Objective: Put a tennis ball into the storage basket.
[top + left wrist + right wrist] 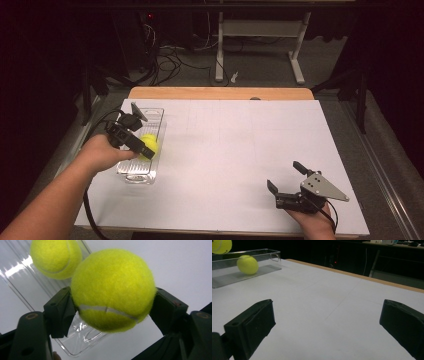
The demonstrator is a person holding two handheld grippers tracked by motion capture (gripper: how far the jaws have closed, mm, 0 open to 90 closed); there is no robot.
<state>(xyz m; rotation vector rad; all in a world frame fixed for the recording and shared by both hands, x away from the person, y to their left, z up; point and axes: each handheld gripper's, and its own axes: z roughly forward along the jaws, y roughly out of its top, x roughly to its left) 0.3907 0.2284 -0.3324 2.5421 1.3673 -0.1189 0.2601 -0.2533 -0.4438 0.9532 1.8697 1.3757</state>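
Pinched between the two black jaws of the left gripper [113, 307], a yellow tennis ball [113, 290] hangs in the air over the near right edge of a clear plastic tray [155, 125]. The pads press on its left and right sides, so the jaws are closed only as far as the ball allows. A second tennis ball [56, 258] lies inside the tray, just beyond the held one. The tray's long axis runs away from the person, along the left part of the white table [240, 150]; whichever way the held ball goes, across the tray wall is the short way, and the left hand is by far the nearer. The right gripper [286, 181] rests well apart at the table's near right, jaws wide and empty. In the high view the left gripper covers much of the balls, so only one yellow patch reads there.
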